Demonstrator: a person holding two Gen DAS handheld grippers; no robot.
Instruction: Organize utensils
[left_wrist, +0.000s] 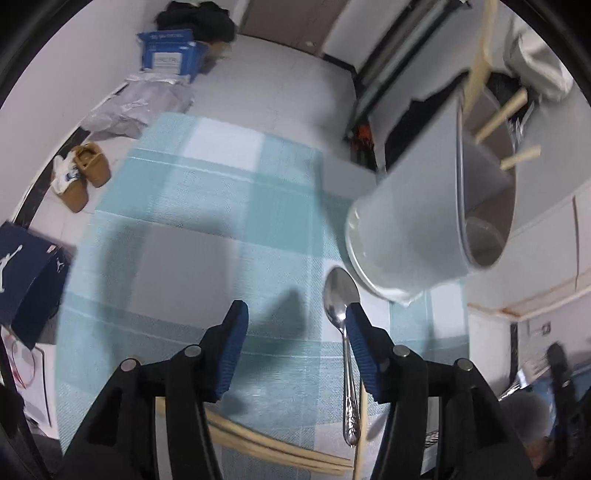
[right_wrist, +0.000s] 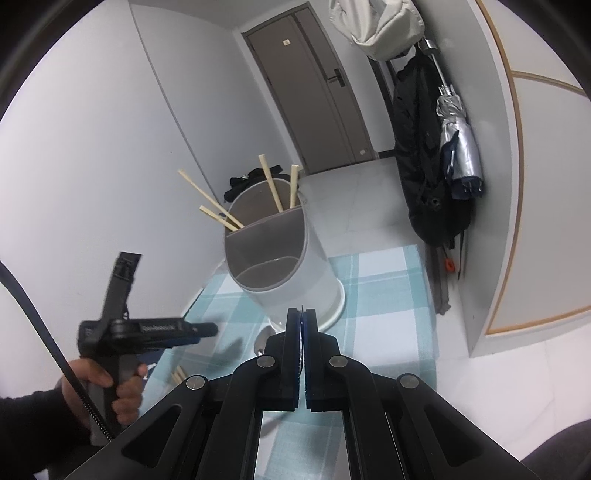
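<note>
A grey divided utensil holder stands on the blue checked tablecloth, with several wooden chopsticks in its far compartment. A metal spoon lies on the cloth in front of the holder, touching the right finger of my left gripper, which is open just above the cloth. More chopsticks lie under it near the table's front edge. In the right wrist view my right gripper is shut and empty, just in front of the holder; the left gripper hovers at left, and the spoon's bowl shows beside it.
The table stands against a white wall. Beyond it lie shoes, a blue box and bags on the floor. A dark door, a hanging black coat and a folded umbrella are behind the table.
</note>
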